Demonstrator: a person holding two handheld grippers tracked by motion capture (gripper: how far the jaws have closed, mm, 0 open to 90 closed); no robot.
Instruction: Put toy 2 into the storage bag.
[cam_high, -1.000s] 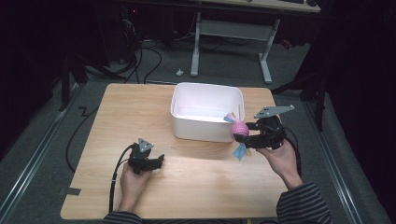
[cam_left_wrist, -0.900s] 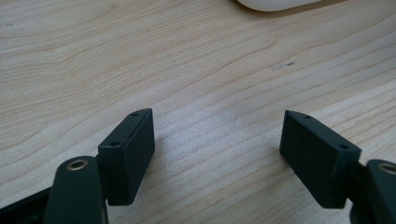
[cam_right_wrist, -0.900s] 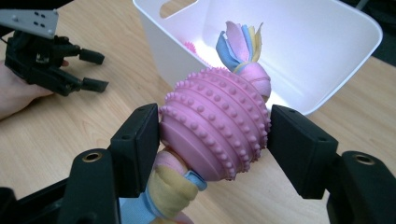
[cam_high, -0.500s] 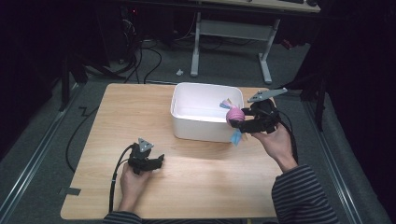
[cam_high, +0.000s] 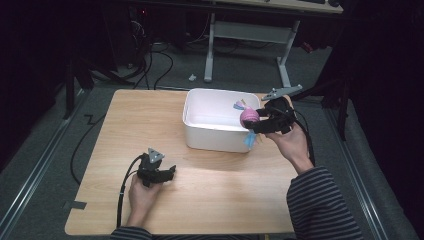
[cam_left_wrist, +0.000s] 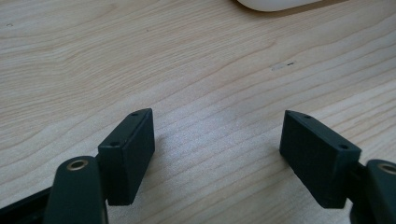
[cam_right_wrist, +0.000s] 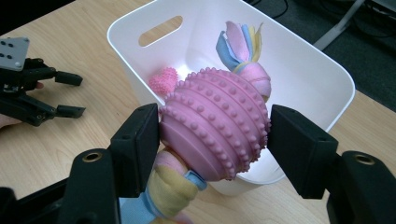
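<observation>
My right gripper (cam_high: 254, 121) (cam_right_wrist: 212, 135) is shut on a pink knobbly ball toy (cam_right_wrist: 215, 121) (cam_high: 249, 117) with pastel fleece tails at both ends. It holds the toy over the right rim of the white bin (cam_high: 210, 135) (cam_right_wrist: 299, 51). One blue tail (cam_high: 249, 140) hangs down outside the bin wall. A small pink heart-shaped thing (cam_right_wrist: 163, 80) lies on the bin floor. My left gripper (cam_high: 169, 172) (cam_left_wrist: 217, 156) rests low on the wooden table (cam_high: 150, 120) near the front left, open, with bare wood between its fingers.
The table's right edge runs close behind my right hand. Beyond the far edge stand a desk frame (cam_high: 250, 40) and loose cables (cam_high: 150, 60) on the grey floor. A metal rail (cam_high: 30, 190) runs along the floor at the left.
My right gripper has carried the pink toy up and toward the bin, from beside its front right corner to over its right rim. The left gripper has stayed still.
</observation>
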